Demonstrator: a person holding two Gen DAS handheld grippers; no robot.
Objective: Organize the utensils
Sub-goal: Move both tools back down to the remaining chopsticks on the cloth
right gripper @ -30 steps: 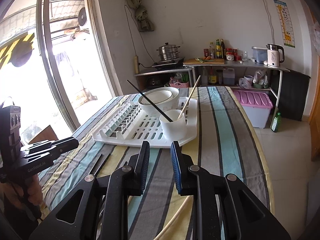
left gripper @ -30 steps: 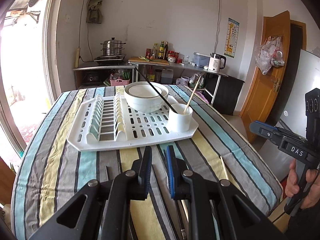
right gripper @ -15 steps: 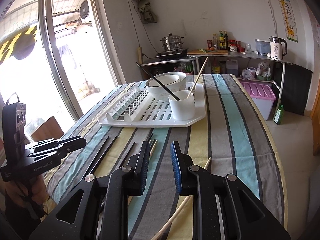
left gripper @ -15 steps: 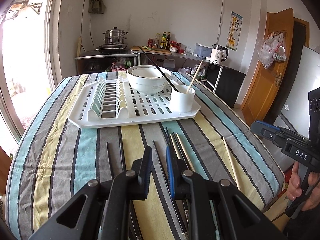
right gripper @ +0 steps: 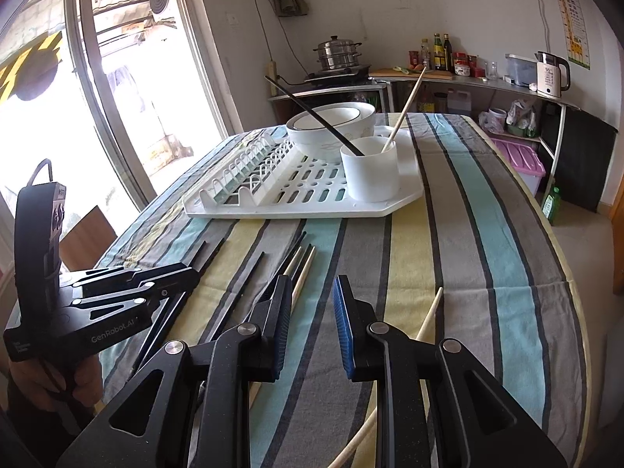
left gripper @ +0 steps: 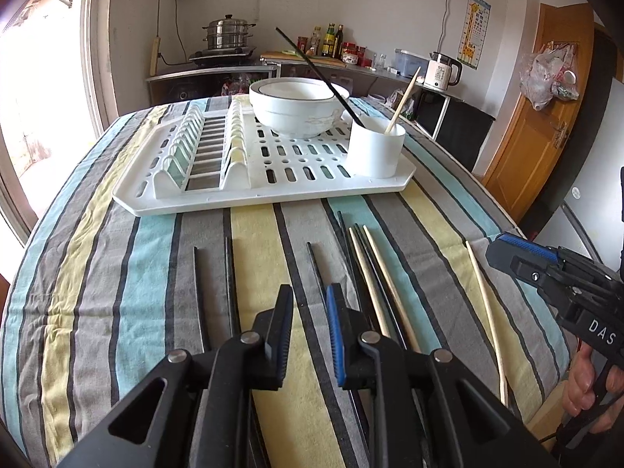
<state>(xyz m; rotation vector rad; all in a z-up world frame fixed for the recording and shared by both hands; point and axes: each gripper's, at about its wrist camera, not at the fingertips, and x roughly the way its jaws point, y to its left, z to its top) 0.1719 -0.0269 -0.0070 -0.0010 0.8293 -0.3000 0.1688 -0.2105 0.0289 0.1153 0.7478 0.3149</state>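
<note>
**Striped table, rack and loose chopsticks**

Covered by a striped tablecloth (left gripper: 117, 273). White dish rack (left gripper: 273, 183) toward 12 o'clock; black chopsticks (left gripper: 199, 292) at 9, mixed chopsticks (left gripper: 374, 273) centre, lone wooden chopstick (left gripper: 483, 304) at 3.

- We see a steel steamer pot (left gripper: 227, 33) on the far counter
- We see sauce bottles (left gripper: 332, 41) beside it
- We see a white kettle (right gripper: 550, 75), a wooden door (left gripper: 546, 117) and a pink bin (right gripper: 518, 158)
</note>
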